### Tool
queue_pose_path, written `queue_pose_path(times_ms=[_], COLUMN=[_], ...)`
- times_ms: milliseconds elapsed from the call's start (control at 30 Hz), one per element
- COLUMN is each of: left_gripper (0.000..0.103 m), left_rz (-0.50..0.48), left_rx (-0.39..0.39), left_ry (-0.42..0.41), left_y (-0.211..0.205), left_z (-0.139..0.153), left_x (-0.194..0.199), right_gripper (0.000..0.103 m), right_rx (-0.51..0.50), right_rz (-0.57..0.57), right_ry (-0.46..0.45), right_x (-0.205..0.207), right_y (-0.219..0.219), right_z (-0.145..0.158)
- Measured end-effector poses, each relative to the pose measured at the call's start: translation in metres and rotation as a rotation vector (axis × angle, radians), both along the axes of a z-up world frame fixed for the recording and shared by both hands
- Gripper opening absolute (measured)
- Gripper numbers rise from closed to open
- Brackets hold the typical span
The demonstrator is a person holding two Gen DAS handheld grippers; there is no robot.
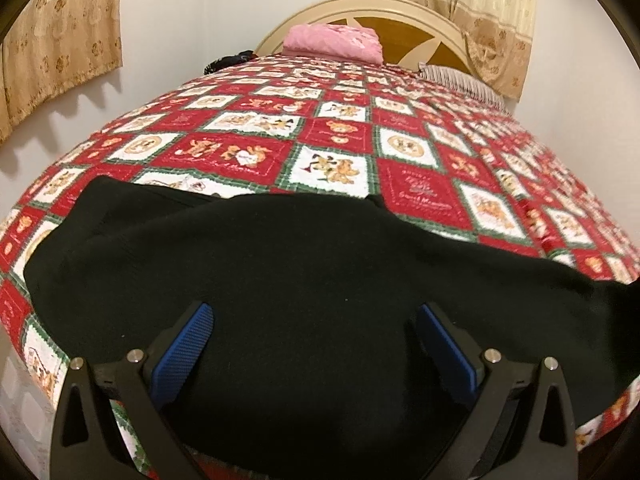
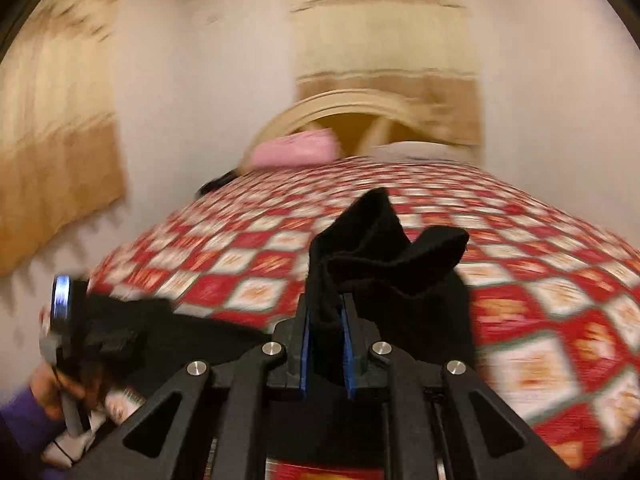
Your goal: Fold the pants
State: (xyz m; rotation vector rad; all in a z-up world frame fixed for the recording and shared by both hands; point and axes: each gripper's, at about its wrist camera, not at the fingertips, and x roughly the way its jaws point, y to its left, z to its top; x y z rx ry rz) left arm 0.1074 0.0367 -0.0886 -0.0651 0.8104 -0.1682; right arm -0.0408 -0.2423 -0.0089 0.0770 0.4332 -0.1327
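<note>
Black pants (image 1: pixel 304 264) lie spread across the near part of a bed with a red, white and green patterned quilt (image 1: pixel 344 136). My left gripper (image 1: pixel 316 316) is open, its blue pads (image 1: pixel 188 344) apart just above the black cloth, holding nothing. My right gripper (image 2: pixel 325 312) is shut on a bunched end of the black pants (image 2: pixel 376 248), which sticks up between the fingers, lifted above the quilt (image 2: pixel 540 312). The right wrist view is motion-blurred. The left gripper (image 2: pixel 96 336) and the hand holding it show at the left of that view.
A pink folded cloth (image 1: pixel 332 44) and a striped pillow (image 1: pixel 460 80) lie at the head of the bed by the arched headboard (image 1: pixel 416 20). Beige curtains (image 1: pixel 60 44) hang on the white walls. The bed's left edge runs next to the wall.
</note>
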Motion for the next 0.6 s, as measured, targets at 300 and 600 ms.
queue_pose_path(times_ms=[300,600], left_gripper=[0.103,0.103], left_rz=[0.009,-0.028], left_rx=[0.006,-0.004], left_ry=[-0.076,-0.072], left_y=[0.023,0.023], left_z=[0.011,0.006], left_x=[-0.004,0.000], right_gripper=[0.014,0.029], right_rx=[-0.125,-0.214], right_rz=[0.290,0.343], right_ry=[0.149,0.170], right_x=[0.065,0.076], right_y=[0.137,0.160], right_z=[-0.089,-0.114])
